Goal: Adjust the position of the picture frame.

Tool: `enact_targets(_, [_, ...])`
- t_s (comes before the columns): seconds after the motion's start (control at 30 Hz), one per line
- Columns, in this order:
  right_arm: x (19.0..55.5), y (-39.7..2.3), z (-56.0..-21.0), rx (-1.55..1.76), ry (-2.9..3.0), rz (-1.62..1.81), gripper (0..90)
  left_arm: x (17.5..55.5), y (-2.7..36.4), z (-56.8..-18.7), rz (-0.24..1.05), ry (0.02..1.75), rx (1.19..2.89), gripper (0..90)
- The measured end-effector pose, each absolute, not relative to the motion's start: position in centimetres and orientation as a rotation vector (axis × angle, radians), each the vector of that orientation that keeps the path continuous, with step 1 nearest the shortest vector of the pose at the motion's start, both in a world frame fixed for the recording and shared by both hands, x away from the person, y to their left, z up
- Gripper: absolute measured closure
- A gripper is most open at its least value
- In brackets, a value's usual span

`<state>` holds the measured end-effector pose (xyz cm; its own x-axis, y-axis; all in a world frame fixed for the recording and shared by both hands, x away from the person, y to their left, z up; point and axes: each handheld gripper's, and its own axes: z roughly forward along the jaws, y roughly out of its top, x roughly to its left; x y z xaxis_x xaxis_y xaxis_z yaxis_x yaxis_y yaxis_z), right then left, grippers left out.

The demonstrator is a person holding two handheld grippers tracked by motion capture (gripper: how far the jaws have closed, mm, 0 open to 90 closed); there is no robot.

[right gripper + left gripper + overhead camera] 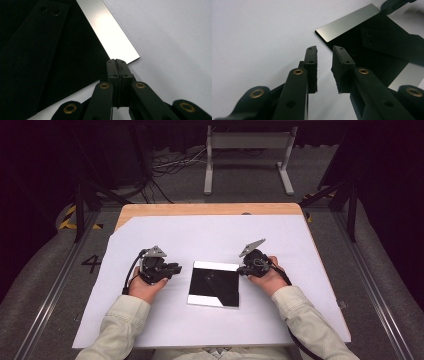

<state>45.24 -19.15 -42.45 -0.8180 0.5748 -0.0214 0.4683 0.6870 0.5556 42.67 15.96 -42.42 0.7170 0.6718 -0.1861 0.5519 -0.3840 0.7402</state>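
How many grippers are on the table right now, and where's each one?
2. The left gripper sits just left of the mirror-like square plate, jaws apart with nothing between them. The right gripper has its shut tips at the plate's far right corner.

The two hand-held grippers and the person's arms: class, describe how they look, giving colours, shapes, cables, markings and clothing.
Both the left gripper and the right gripper are black, each topped by a grey three-cornered plate and trailing a black cable. Their jaws are flat black bars with rectangular pads, small screw holes and brass-coloured pivot rings. The person wears pale beige long sleeves.
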Motion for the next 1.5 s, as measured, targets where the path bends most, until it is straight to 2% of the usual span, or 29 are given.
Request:
enact_targets(0.6, [46.4, -18.1, -42.5, 0.866, 2.691, 0.828, 90.0, 42.6, 16.1, -42.5, 0.179, 0.929, 2.085, 74.8])
enact_targets(0.77, [45.8, -18.5, -42.3, 0.861, 2.669, 0.864, 90.0, 42.4, 16.2, -42.4, 0.194, 0.922, 2.086, 73.7])
enact_targets(1.1, [43.7, -20.8, -39.7, 0.856, 2.571, 1.029, 90.0, 41.7, 17.1, -41.5, 0.256, 0.863, 2.035, 64.1])
enact_targets(1.5, [41.5, -23.2, -37.7, 0.853, 2.456, 1.232, 90.0, 40.8, 17.4, -41.2, 0.3, 0.811, 1.978, 62.1])
